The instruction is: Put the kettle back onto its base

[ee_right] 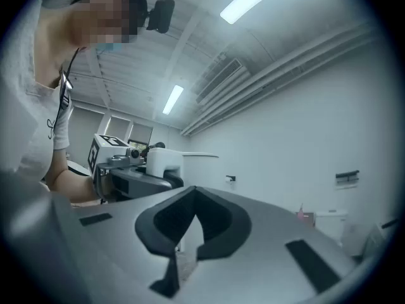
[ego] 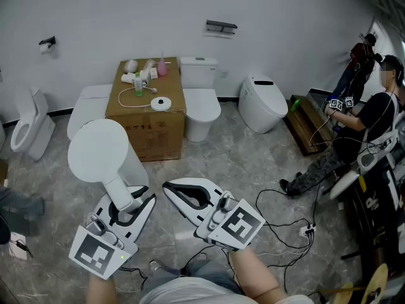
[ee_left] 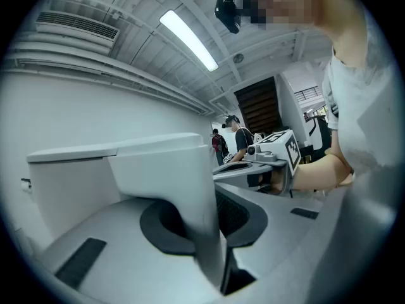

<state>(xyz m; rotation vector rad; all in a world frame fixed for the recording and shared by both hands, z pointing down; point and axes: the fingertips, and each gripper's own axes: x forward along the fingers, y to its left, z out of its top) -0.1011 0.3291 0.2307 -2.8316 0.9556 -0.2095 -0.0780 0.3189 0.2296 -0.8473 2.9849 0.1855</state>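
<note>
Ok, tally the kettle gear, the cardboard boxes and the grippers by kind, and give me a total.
kettle: 1
kettle base: 1
cardboard box: 1
grippers: 2, the left gripper and the right gripper
Total: 5

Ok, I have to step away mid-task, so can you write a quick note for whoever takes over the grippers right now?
Left gripper: shut on the handle of the white kettle, holding it above the floor.
Right gripper: jaws together, empty, beside the left one.
Base: bare, on top of the cardboard box ahead, with its cord beside it.
Done: kettle is in hand.
Left: carry it to the box, set it on the base, release.
</note>
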